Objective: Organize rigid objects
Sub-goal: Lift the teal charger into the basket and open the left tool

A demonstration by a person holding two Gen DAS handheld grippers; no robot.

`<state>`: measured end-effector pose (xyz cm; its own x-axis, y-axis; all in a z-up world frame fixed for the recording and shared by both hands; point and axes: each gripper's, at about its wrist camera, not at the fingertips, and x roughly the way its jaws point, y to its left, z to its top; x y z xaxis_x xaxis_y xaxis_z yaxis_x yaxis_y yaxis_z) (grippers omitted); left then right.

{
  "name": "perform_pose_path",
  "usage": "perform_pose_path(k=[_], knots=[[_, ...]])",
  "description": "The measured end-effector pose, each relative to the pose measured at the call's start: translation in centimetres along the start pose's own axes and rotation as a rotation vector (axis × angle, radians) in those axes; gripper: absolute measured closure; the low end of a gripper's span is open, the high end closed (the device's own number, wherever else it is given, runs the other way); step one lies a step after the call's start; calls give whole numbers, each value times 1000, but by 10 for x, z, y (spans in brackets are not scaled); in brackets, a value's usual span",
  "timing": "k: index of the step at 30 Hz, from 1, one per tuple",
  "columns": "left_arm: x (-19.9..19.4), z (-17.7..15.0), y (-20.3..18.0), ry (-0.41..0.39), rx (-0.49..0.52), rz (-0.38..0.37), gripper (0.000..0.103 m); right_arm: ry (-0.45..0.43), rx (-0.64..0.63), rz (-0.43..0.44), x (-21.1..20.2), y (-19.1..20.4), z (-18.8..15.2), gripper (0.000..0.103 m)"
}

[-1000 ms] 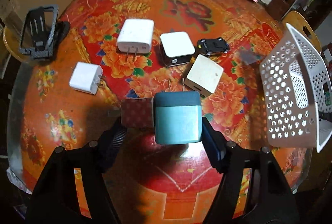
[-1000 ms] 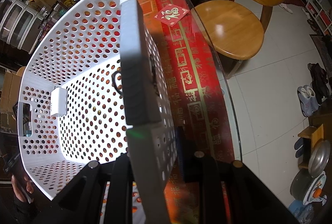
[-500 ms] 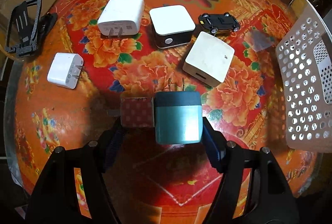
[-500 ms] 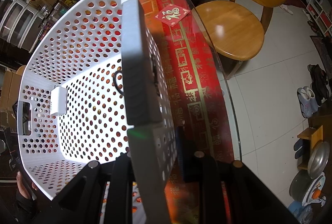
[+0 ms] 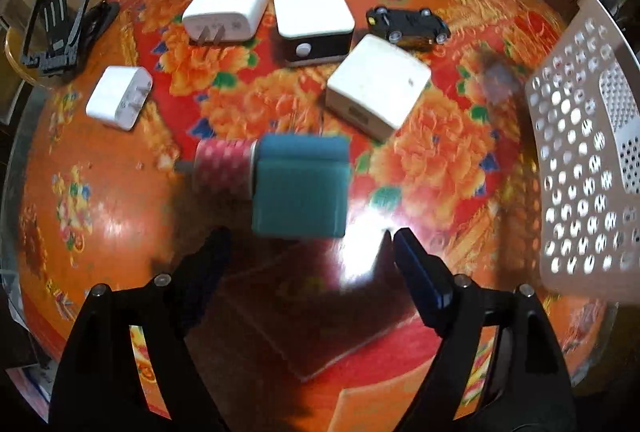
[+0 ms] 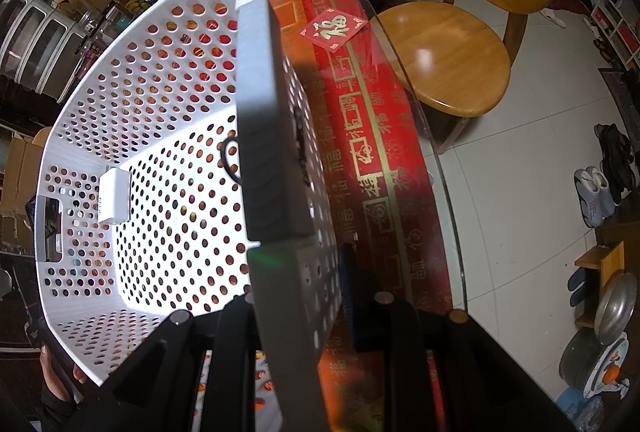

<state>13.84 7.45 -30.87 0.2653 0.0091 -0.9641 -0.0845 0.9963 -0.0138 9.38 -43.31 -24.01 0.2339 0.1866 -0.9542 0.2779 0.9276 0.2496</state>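
Observation:
A teal charger block (image 5: pixel 300 188) with a red patterned piece (image 5: pixel 222 168) at its left side lies blurred on the floral table (image 5: pixel 120 232), just past my left gripper's fingertips. The left gripper (image 5: pixel 312 256) is opening and its pads no longer touch the block. Beyond lie a large white charger (image 5: pixel 228 6), a small white charger (image 5: pixel 118 98), a white-topped black box (image 5: pixel 314 24), a cream cube charger (image 5: pixel 378 84) and a black toy car (image 5: pixel 408 26). My right gripper (image 6: pixel 296 296) is shut on the side wall of the white perforated basket (image 6: pixel 260 112), holding it tilted. A small white adapter (image 6: pixel 114 196) sits inside.
A black phone stand (image 5: pixel 56 28) stands at the table's far left edge. The basket (image 5: pixel 580 168) fills the right side of the left wrist view. Wooden stools (image 6: pixel 444 56) stand beside the glass table edge (image 6: pixel 440 168). Clutter lines the table's far side. A person's fingers (image 6: pixel 78 374) show below the basket.
The left gripper's jaws have spread and the teal block has left them, now lying ahead of the fingertips. The left view has sunk closer to the table. The right gripper and basket have not moved.

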Motion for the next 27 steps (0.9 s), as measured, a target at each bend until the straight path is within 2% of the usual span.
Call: perform_pose_path(k=[5, 8, 10, 17, 21, 27], knots=[[3, 18, -2, -7, -15, 7, 27, 1, -3, -3, 0, 1, 0, 85], [-1, 25, -5, -17, 0, 12, 64, 1, -3, -1, 0, 1, 0, 85], [-2, 26, -6, -6, 15, 0, 64, 0, -2, -1, 0, 0, 0, 85], [-27, 16, -19, -67, 71, 94, 64, -5, -1, 2, 0, 0, 0, 85], [-57, 16, -29, -120, 102, 126, 64, -4, -8, -2, 0, 1, 0, 85], [-118, 26, -62, -205, 166, 118, 64, -4, -11, -3, 0, 2, 0, 85]])
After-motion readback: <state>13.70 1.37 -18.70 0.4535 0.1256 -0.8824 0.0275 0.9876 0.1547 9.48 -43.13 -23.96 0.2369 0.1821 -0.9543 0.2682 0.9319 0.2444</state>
